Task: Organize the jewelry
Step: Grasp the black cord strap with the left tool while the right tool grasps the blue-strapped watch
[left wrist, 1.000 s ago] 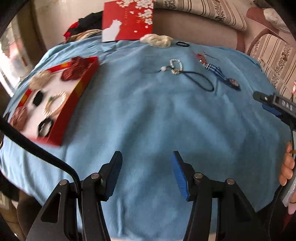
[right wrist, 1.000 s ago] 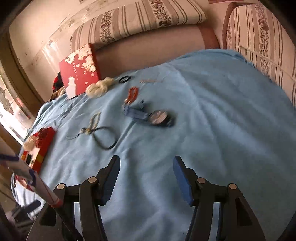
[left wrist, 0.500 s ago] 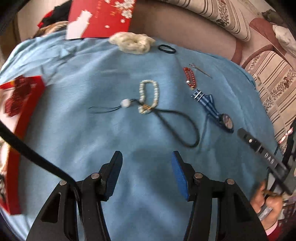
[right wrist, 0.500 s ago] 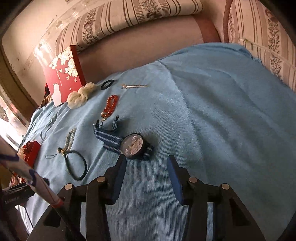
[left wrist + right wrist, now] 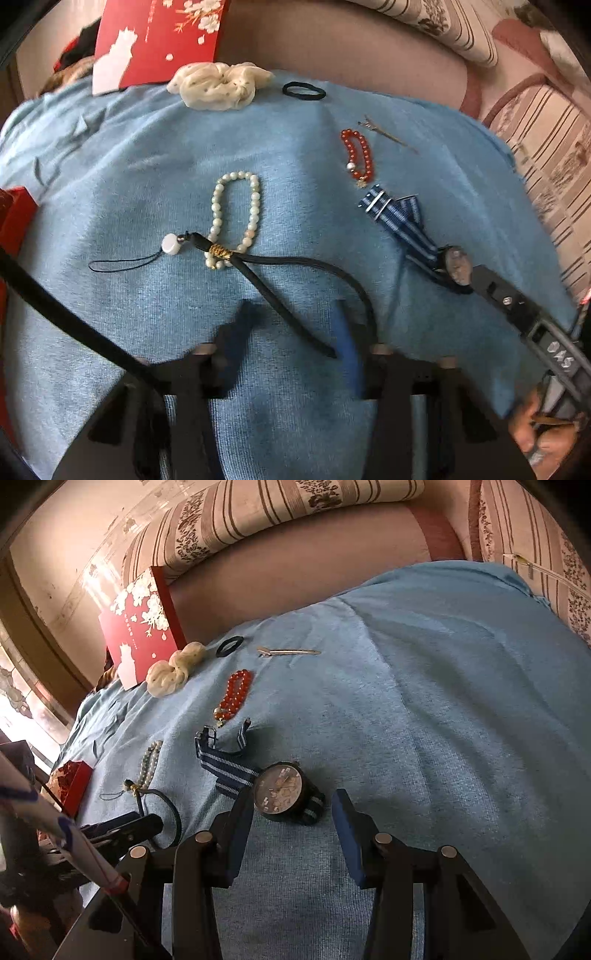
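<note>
Jewelry is lying scattered on a blue cloth (image 5: 147, 155); at far left a red box (image 5: 75, 781) is sitting at the cloth's edge; a pearl bracelet (image 5: 234, 218) is lying next, with a black strap (image 5: 306, 291) looping from it toward the left gripper (image 5: 291, 332), whose fingers are spread and blurred, the strap's loop reaching in between them; a red bracelet (image 5: 357, 153) and a hairpin (image 5: 384, 134) are resting further right; the watch (image 5: 282, 792) is lying face up just ahead of the right gripper (image 5: 291, 819), which is standing wide apart, gripping nothing; a scrunchie (image 5: 219, 85) and hair tie (image 5: 303, 90) are sitting at the far edge.
</note>
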The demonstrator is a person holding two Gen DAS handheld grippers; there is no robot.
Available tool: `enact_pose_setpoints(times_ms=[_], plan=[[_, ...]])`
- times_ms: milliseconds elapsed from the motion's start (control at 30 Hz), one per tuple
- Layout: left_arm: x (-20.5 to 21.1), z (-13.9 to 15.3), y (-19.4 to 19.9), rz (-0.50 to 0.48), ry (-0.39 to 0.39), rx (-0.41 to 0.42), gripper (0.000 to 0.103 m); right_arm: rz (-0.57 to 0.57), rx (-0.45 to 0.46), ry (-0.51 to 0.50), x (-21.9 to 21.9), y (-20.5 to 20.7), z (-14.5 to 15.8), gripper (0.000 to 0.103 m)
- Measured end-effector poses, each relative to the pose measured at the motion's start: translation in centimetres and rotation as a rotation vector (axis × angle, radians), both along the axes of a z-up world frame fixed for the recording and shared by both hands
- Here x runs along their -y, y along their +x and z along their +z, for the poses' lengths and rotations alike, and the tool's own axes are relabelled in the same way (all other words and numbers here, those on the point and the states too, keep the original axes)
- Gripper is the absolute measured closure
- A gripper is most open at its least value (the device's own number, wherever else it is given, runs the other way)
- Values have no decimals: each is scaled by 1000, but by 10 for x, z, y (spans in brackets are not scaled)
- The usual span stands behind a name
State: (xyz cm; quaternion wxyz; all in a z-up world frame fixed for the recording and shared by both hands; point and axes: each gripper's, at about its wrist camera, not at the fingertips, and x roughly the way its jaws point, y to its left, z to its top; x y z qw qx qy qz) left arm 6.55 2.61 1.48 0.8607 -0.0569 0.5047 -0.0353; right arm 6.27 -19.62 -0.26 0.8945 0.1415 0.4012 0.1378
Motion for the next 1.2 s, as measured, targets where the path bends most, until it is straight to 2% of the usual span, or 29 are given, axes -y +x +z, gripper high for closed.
enact_pose_setpoints(times_ms=[33, 67, 200, 367, 500, 600, 733, 800, 900, 967, 1033, 1200], plan=[[1, 0, -1, -6, 20, 6, 93, 2, -4, -3, -1, 1, -1, 54], [0, 1, -2, -17, 10, 3, 99, 6, -11, -3, -1, 2, -3, 54], [-23, 4, -15, -15, -81, -47, 99, 27, -23, 18, -1, 4, -6, 54], [-65, 8, -59, -6, -106, -89, 99, 81, -22, 16, -12, -1, -6, 52], [-93, 11, -86, 12, -102, -89, 99, 87, -7, -13, -17, -4, -4, 51], [-102, 12, -95, 12, -115, -74, 99, 64, 4, -28, -16, -5, -4, 43], [-100, 10, -88, 20, -137, -62, 99, 47, 6, -53, -18, -4, -5, 41], [-98, 9, -82, 25, -151, -59, 97, 41, -3, -70, -20, -2, -5, 41], [-96, 16, -74, 28, -176, -36, 84, 41, 2, -116, -25, 1, -2, 40], [-95, 26, -73, 27, -168, 7, 62, 54, 4, -153, -31, 7, -1, 40], [-97, 31, -71, 37, -166, 32, 47, 75, 0, -180, -36, 13, -2, 40], [-98, 28, -45, 50, -108, 2, 45, 105, -2, -261, -51, 22, -6, 40]])
